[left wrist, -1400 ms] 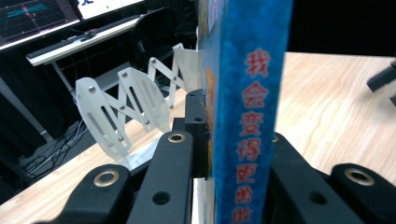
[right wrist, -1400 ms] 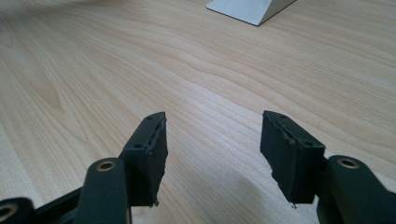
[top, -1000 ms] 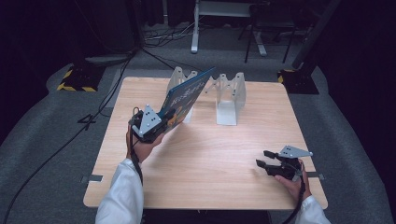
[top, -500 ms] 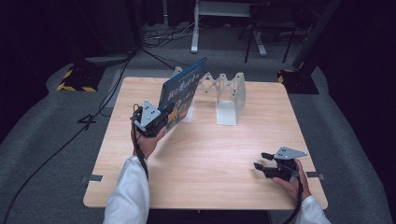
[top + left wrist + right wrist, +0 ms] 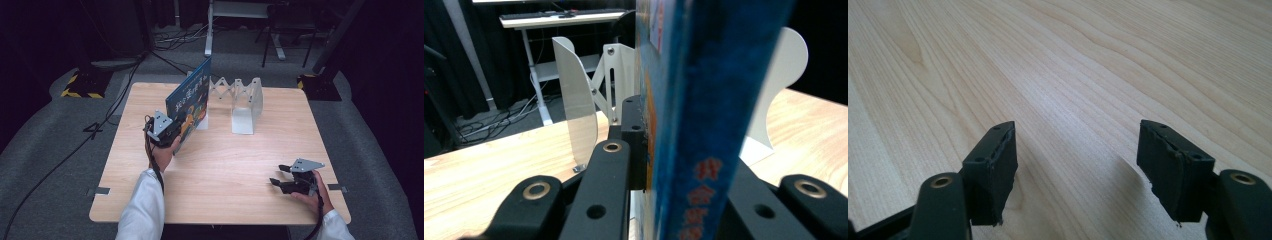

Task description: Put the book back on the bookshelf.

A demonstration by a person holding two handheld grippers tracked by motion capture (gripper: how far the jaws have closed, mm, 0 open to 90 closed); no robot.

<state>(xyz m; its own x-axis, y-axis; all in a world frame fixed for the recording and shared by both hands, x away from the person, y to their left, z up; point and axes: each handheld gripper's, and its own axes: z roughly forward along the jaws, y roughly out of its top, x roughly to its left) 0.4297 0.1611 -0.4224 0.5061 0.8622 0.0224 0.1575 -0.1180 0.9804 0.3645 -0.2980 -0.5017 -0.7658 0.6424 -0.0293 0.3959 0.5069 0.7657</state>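
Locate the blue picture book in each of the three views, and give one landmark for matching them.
High view: blue picture book left of centre, upright, clamped by the left gripper near the white folding book rack.
Left gripper view: the book runs up the middle, spine toward the camera, between the black jaws.
Right gripper view: not in it; bare wooden table beyond open jaws.
Shared landmark: the table's pale wood.

A: Table (image 5: 220,170): pale wood, visible grain, matt. Book (image 5: 192,100)?
B: Glossy blue printed cover. Rack (image 5: 247,102): smooth white sheet metal. Right gripper (image 5: 1075,172): matt black, rough-edged pads (image 5: 993,170).
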